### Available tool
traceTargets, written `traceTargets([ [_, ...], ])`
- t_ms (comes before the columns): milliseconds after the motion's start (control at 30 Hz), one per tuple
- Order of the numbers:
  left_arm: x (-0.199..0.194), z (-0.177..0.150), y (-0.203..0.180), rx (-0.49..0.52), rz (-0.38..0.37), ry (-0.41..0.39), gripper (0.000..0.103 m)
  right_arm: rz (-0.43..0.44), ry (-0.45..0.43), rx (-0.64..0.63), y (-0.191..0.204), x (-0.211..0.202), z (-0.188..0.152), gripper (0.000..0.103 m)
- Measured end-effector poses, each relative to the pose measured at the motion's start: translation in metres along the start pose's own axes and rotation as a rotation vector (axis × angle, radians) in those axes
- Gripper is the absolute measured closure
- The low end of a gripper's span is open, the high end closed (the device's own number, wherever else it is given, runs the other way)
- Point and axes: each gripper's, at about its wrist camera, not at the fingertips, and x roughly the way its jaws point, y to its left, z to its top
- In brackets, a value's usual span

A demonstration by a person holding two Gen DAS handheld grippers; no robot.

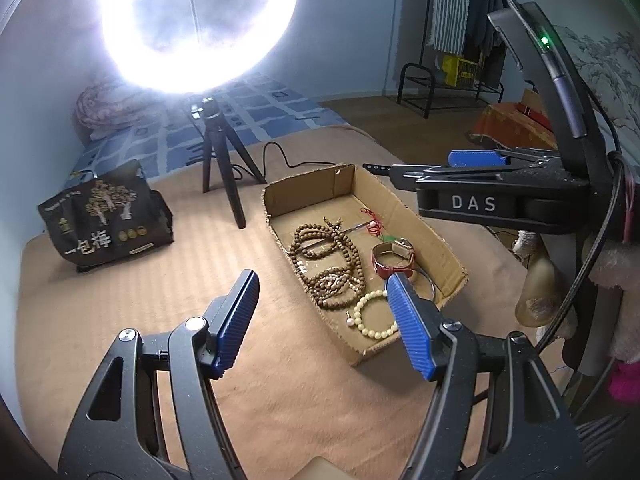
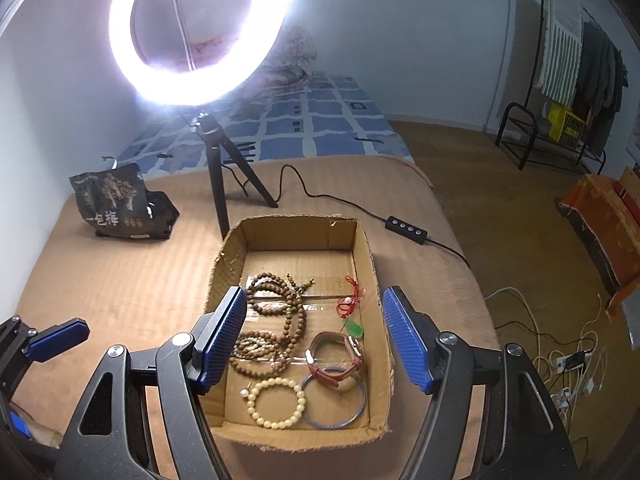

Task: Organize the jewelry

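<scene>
A shallow cardboard box (image 2: 362,264) (image 1: 440,236) lies on the tan bed cover. Inside lie brown bead strands (image 2: 276,312) (image 1: 328,264), a cream bead bracelet (image 2: 276,402) (image 1: 374,316), a red-strapped watch (image 2: 336,360) (image 1: 394,258), a thin bangle (image 2: 362,404), and a red cord with a green pendant (image 2: 352,312) (image 1: 374,224). My right gripper (image 2: 314,340) hangs open above the box, holding nothing. My left gripper (image 1: 322,324) stands open over the box's near left side, empty. The right gripper (image 1: 476,160) also shows in the left wrist view.
A bright ring light on a black tripod (image 2: 220,184) (image 1: 224,168) stands behind the box, its cable and remote (image 2: 406,228) trailing right. A black snack bag (image 2: 120,208) (image 1: 108,220) sits at the left. Cables (image 2: 568,360) litter the floor to the right.
</scene>
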Motion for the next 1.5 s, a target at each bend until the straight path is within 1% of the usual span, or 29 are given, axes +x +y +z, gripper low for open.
traceTargets([
  [200, -0.036, -0.009, 0.001, -0.006, 0.018, -0.039, 0.033, -0.004, -0.032, 0.0, 0.009, -0.034, -0.004, 0.033],
  [233, -0.042, -0.011, 0.001, -0.002, 0.024, -0.047, 0.032, -0.003, -0.039, -0.001, 0.01, -0.04, -0.006, 0.033],
  [300, -0.056, -0.015, 0.0, 0.005, 0.039, -0.068, 0.023, -0.004, -0.05, -0.003, 0.014, -0.05, -0.008, 0.033],
  [467, -0.087, -0.028, -0.002, 0.009, 0.051, -0.097, 0.022, -0.004, -0.073, 0.006, 0.023, -0.077, -0.018, 0.033],
  [667, -0.114, -0.044, -0.005, 0.021, 0.077, -0.119, 0.022, 0.001, -0.086, 0.02, 0.031, -0.096, -0.036, 0.032],
  [800, -0.127, -0.054, -0.004, 0.024, 0.099, -0.134, 0.022, -0.021, -0.106, 0.019, 0.033, -0.104, -0.045, 0.031],
  [933, -0.137, -0.06, 0.002, 0.007, 0.115, -0.157, 0.022, -0.01, -0.121, 0.039, 0.035, -0.109, -0.051, 0.03],
  [1067, -0.145, -0.065, 0.011, -0.013, 0.132, -0.171, 0.022, -0.018, -0.144, 0.033, 0.037, -0.115, -0.058, 0.03],
  [1300, -0.154, -0.071, 0.024, -0.061, 0.145, -0.16, 0.022, 0.006, -0.156, 0.069, 0.034, -0.122, -0.063, 0.029],
  [1333, -0.155, -0.071, 0.025, -0.062, 0.148, -0.159, 0.022, 0.005, -0.158, 0.074, 0.034, -0.122, -0.063, 0.023],
  [1367, -0.155, -0.072, 0.025, -0.06, 0.155, -0.158, 0.022, 0.002, -0.162, 0.075, 0.035, -0.123, -0.064, 0.02],
  [1500, -0.155, -0.073, 0.023, -0.053, 0.176, -0.152, 0.022, -0.007, -0.169, 0.066, 0.039, -0.124, -0.066, 0.02],
])
